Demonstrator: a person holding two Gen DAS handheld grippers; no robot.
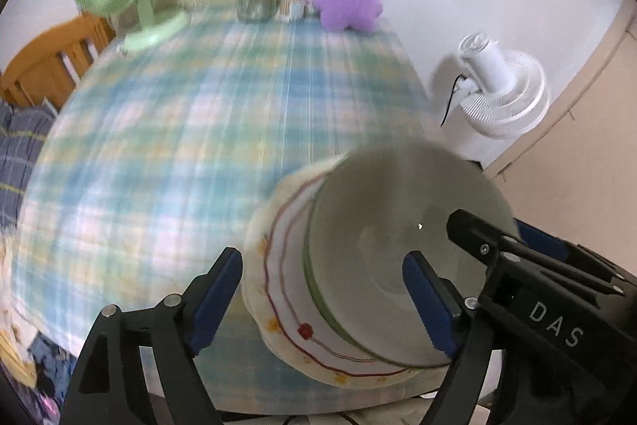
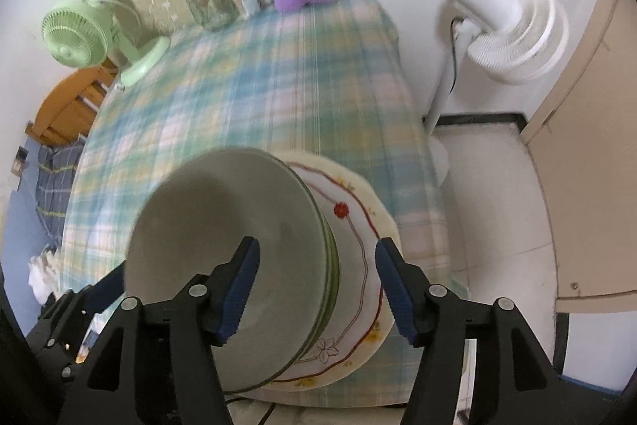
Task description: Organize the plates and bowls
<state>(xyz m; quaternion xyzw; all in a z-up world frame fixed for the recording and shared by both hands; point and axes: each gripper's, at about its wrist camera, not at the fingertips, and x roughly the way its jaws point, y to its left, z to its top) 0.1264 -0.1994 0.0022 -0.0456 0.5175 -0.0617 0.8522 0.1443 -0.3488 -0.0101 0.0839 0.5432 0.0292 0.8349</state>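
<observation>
Plates: green-rimmed plates [image 2: 223, 257] stacked on a floral plate [image 2: 358, 265] at the bench [image 1: 179, 146] near edge. Both the left hand-held gripper [image 1: 322, 301] and right hand-held gripper [image 2: 316, 289] gape wide, straddling the rims. Risk: a nudge could slide the stack off the edge.

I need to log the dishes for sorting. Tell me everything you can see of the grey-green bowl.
The grey-green bowl looks like plain glazed ceramic with a darker green rim edge and a round flat bottom. It sits upright and empty on the flowered plate near the table's front edge. Both claws are open around its rim: the left claw straddles its left side, the right claw its right side.
</observation>
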